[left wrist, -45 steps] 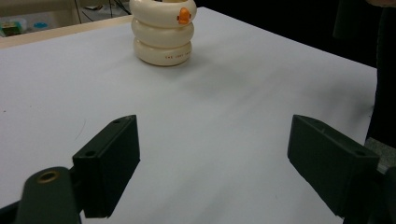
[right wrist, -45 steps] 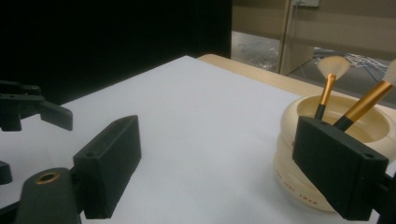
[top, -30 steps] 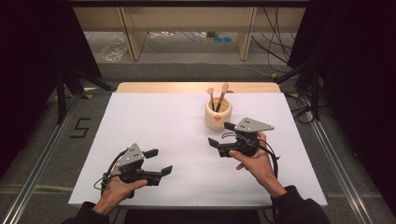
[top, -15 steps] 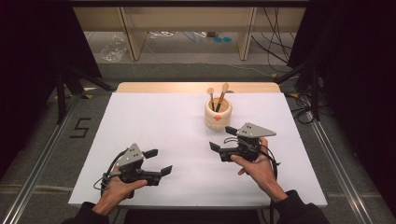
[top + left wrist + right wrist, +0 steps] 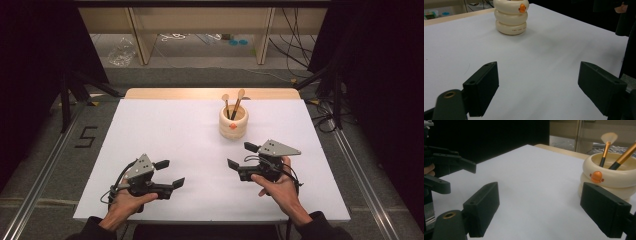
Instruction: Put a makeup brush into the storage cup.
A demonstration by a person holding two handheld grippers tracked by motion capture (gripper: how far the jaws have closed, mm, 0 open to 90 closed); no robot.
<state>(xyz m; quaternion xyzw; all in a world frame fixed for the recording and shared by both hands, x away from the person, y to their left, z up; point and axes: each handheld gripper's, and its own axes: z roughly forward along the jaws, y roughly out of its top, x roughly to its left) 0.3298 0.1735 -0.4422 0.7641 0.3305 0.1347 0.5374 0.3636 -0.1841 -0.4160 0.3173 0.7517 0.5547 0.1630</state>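
A cream ringed holder (image 5: 233, 122) with an orange emblem stands on the white table (image 5: 175, 130), right of centre toward the back. Two makeup brushes (image 5: 238, 102) with gold handles lean in it. In the right gripper view the holder (image 5: 610, 177) and the brushes (image 5: 607, 147) sit at the far right. My right gripper (image 5: 242, 156) hovers in front of the holder, jaws wide apart and empty. At the front left, my left gripper (image 5: 170, 174) is open and empty. The holder (image 5: 511, 17) appears far ahead in the left gripper view.
A wooden strip (image 5: 210, 93) runs along the table's far edge. Shelving legs and cables (image 5: 295, 55) stand on the floor beyond. Metal rails (image 5: 40, 165) flank the table, and black curtains hang at both sides.
My right gripper has drawn back toward the person and slightly lower, away from the holder. The left gripper has stayed put.
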